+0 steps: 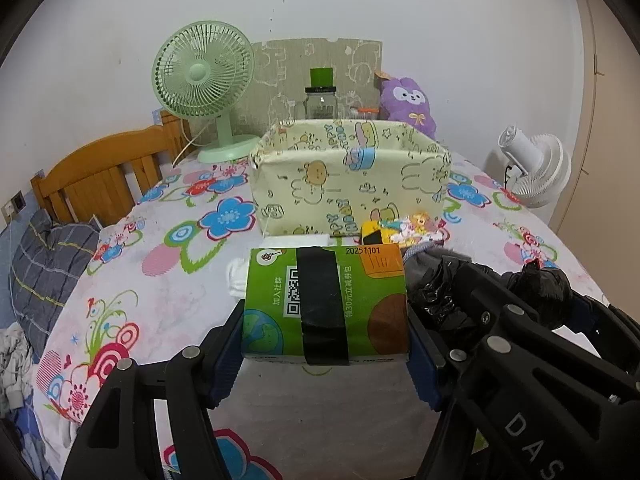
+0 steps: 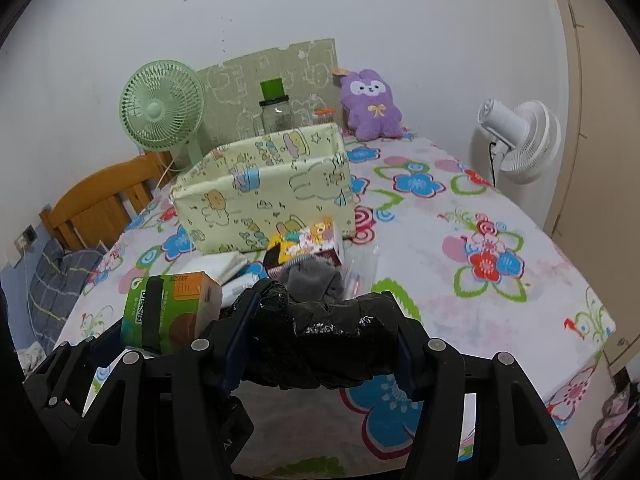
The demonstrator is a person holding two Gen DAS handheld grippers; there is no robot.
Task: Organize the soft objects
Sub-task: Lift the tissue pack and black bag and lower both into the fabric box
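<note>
My left gripper (image 1: 326, 344) is shut on a green tissue pack (image 1: 326, 304) with black tape round it, held just above the flowered tablecloth (image 1: 160, 304). The pack also shows in the right wrist view (image 2: 168, 310). My right gripper (image 2: 320, 344) is shut on a crumpled black plastic bag (image 2: 324, 340), which shows at the right of the left wrist view (image 1: 448, 292). A pale yellow fabric storage bin (image 1: 348, 176) with cartoon rabbits stands open behind both, also in the right wrist view (image 2: 264, 188). A purple plush toy (image 2: 370, 104) leans on the wall behind it.
In front of the bin lie a yellow cartoon packet (image 2: 306, 240), a grey sock (image 2: 316, 280) and white tissues (image 2: 224, 262). A green fan (image 1: 204, 84), a glass jar (image 1: 320, 100) and a white fan (image 2: 516, 140) stand at the back. A wooden headboard (image 1: 100, 176) is left.
</note>
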